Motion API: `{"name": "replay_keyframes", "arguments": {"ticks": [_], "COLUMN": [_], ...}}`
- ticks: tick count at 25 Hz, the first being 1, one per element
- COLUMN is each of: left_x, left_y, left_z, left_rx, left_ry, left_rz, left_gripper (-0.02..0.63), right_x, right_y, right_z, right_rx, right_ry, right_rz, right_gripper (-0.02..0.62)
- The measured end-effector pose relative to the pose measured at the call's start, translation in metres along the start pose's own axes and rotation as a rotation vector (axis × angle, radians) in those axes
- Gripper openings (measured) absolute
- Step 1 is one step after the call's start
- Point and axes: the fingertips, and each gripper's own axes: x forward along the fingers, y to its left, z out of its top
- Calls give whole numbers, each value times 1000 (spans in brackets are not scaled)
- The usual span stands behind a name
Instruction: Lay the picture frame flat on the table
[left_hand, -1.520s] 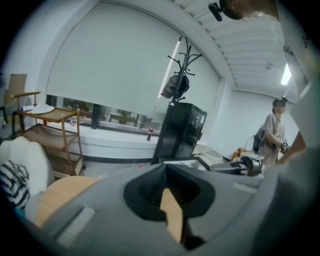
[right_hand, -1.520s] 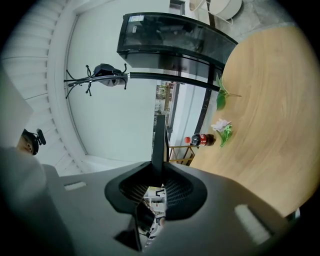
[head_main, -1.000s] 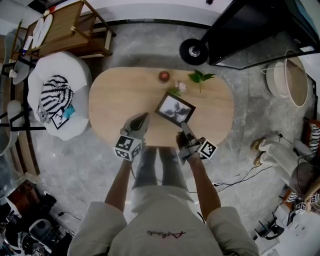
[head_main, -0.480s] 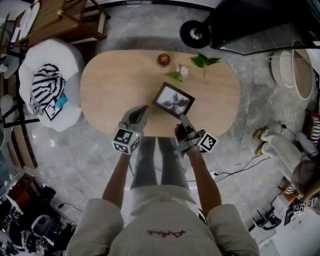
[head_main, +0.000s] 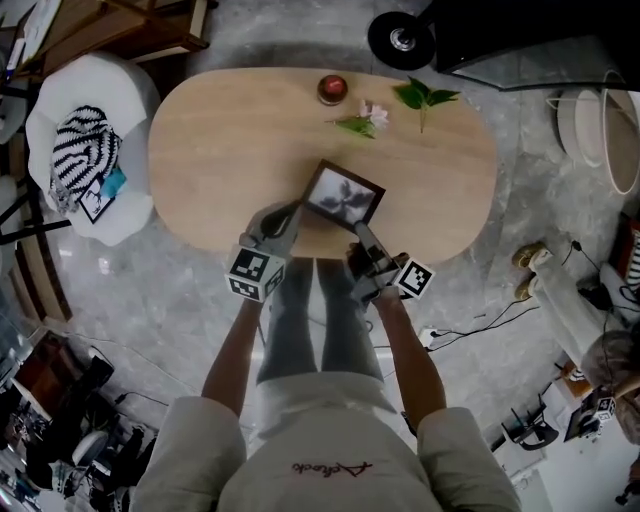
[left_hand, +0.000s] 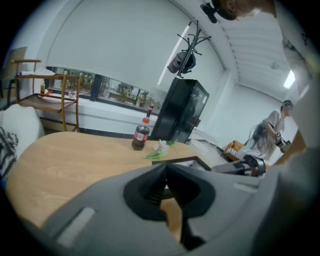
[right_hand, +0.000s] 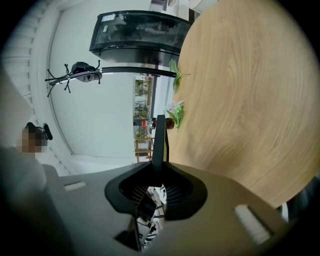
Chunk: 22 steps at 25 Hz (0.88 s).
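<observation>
You stand at the near long side of an oval wooden table (head_main: 230, 150), looking steeply down with a gripper in each hand. The picture frame (head_main: 343, 194) sits near the table's near edge, roughly at the middle of its length. It is turned at an angle to the edge, with its black-and-white print facing up toward you. From above you cannot tell whether it lies fully flat or is still tipped. Your right gripper (head_main: 359, 232) reaches in from the near right and is clamped on the frame's near right edge. In the right gripper view the thin dark frame (right_hand: 159, 137) rises edge-on straight out of the pinched jaws. Your left gripper (head_main: 290, 212) rests just beside the frame's near left corner. In the left gripper view its jaws meet at the tips with nothing between them, and the frame's dark rim shows just beyond. At the far edge of the table stand a red-capped bottle (head_main: 332, 88), a small pink flower (head_main: 368, 118) and a green leaf (head_main: 424, 96), well apart from the frame.
</observation>
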Motion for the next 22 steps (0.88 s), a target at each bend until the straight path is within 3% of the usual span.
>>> {"name": "replay_keyframes", "arguments": {"ticks": [22], "left_x": [6], "left_y": [7], "left_z": [-25], "left_rx": [-37], "left_ry": [-4], "left_rz": [4], "left_gripper": [0], "right_x": [45], "right_y": [-57], "right_z": [-14], "right_rx": [-20], "right_ry": [105], "right_rz": [-47], "right_gripper": [77]}}
